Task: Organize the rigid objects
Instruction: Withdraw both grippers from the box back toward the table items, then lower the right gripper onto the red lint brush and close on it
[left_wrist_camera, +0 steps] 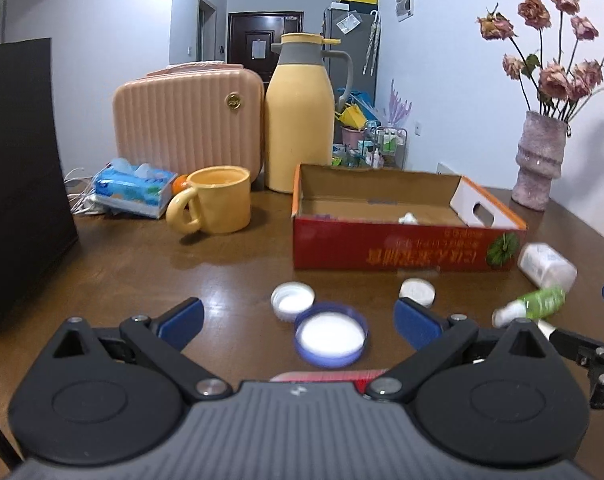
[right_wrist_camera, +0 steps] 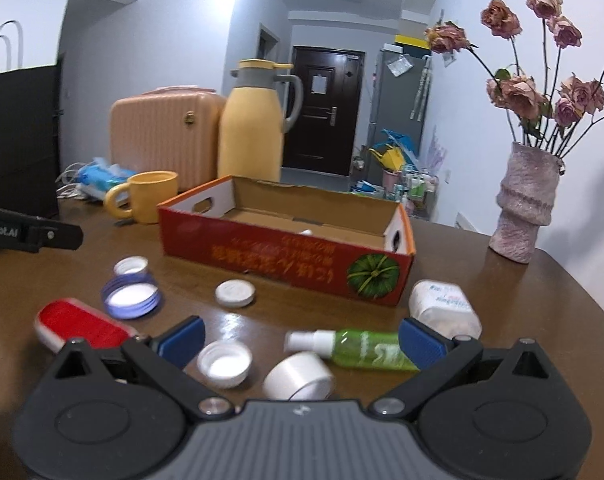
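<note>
A red cardboard box (left_wrist_camera: 405,246) (right_wrist_camera: 286,258) stands open on the brown table with one small white thing inside. In front of it lie a blue-rimmed lid (left_wrist_camera: 330,334) (right_wrist_camera: 130,294), white caps (left_wrist_camera: 293,301) (right_wrist_camera: 235,293), a green spray bottle (right_wrist_camera: 353,349) (left_wrist_camera: 535,305), a white jar on its side (right_wrist_camera: 443,305) (left_wrist_camera: 545,263), a white tape roll (right_wrist_camera: 298,376) and a red flat item (right_wrist_camera: 82,326). My left gripper (left_wrist_camera: 300,318) is open above the blue lid. My right gripper (right_wrist_camera: 302,342) is open over the spray bottle, a cap (right_wrist_camera: 224,367) and the roll.
A yellow mug (left_wrist_camera: 218,205), a yellow thermos (left_wrist_camera: 300,114), a pink case (left_wrist_camera: 186,118) and a tissue pack (left_wrist_camera: 132,192) stand at the back. A black bag (left_wrist_camera: 20,176) is at the left, a vase of dried roses (left_wrist_camera: 539,160) at the right.
</note>
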A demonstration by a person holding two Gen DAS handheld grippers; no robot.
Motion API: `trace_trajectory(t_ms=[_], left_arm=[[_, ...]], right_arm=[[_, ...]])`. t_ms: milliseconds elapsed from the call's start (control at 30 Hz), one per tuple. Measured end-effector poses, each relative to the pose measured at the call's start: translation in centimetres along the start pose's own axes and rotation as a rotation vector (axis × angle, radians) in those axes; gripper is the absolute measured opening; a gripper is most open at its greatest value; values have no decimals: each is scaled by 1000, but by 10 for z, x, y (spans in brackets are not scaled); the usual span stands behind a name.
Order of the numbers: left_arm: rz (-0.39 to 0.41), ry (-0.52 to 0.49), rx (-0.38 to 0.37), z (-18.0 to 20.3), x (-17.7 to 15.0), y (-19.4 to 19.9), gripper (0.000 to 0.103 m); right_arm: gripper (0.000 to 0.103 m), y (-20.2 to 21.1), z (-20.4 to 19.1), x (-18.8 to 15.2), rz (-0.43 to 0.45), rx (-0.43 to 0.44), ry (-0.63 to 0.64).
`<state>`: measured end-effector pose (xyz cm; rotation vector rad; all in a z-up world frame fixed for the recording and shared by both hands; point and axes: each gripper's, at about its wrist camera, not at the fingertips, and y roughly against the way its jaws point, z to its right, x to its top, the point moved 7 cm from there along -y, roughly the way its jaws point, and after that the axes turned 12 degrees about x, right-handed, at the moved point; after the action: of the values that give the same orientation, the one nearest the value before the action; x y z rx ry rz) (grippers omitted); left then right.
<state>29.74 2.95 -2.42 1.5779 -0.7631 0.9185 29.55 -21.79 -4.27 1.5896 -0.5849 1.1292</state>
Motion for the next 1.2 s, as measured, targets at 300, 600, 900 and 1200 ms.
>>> trace_trajectory(t_ms=[300, 600, 900, 1200], left_arm=[[-66, -19, 10, -27, -58, 10, 103], [-87, -48, -10, -44, -67, 0, 103], [-123, -85, -48, -64, -67, -21, 103], [-129, -135, -88, -71, -57, -38, 103]], right_arm=[[103, 13, -47, -29, -11, 143, 41], [103, -19, -99, -32, -90, 293, 139], [103, -70, -128, -29, -179, 358, 143], [103, -106, -140, -30, -246, 388, 75]])
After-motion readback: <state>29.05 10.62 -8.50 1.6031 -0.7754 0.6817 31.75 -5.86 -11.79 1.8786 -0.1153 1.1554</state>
